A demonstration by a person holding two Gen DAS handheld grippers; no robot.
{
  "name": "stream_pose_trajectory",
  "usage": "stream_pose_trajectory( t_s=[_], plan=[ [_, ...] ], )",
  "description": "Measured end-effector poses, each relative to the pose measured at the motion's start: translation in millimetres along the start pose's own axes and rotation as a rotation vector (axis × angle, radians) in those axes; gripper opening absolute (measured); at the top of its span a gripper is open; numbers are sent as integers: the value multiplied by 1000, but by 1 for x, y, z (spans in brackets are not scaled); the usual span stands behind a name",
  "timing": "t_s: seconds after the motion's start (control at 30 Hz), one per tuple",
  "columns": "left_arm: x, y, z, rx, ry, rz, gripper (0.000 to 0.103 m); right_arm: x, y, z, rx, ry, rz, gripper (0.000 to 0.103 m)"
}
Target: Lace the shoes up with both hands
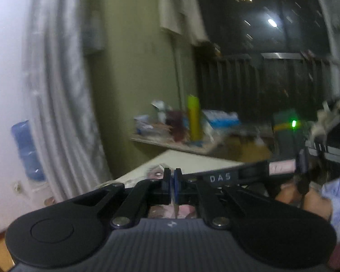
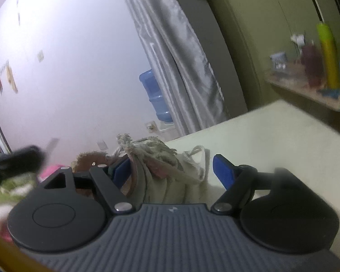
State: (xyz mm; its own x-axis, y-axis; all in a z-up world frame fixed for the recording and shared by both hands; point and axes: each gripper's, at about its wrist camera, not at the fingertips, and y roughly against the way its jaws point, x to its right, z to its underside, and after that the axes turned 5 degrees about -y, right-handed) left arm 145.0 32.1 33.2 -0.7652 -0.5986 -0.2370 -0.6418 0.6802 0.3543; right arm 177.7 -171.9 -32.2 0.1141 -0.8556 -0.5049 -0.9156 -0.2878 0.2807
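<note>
Both grippers over the table (image 2: 272,131)
Left gripper (image 1: 171,176) pinches closed; right gripper (image 2: 170,170) gapes wide around a beige shoe (image 2: 167,176).

Beige shoe (image 2: 170,181) w/ frayed collar seen on pale table (image 2: 272,131), near its edge; whitish lace (image 2: 198,156) looped loosely on top.
</note>
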Motion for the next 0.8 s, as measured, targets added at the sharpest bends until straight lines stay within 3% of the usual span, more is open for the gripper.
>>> stream_pose_trajectory(
  t_s=[0.13, 0.3, 0.57, 0.7, 0.8],
  plan=[
    [-6, -29, 0, -75, -12, 43, 3, 12, -1, 2, -6, -77, -37, 76],
    [-1, -30, 4, -49, -25, 53, 3, 22, -1, 2, -4, -105, -54, 76],
    [-16, -46, 0, -88, 1, 63, 4, 25, -3, 5, -11, -125, -77, 77],
    [-22, -48, 1, -96, 4, 17, 3, 24, -4, 7, -10, -116, -89, 78],
    [-24, -49, 2, -84, 13, 30, 3, 20, -5, 8, -16, -98, -90, 78]
  ],
)
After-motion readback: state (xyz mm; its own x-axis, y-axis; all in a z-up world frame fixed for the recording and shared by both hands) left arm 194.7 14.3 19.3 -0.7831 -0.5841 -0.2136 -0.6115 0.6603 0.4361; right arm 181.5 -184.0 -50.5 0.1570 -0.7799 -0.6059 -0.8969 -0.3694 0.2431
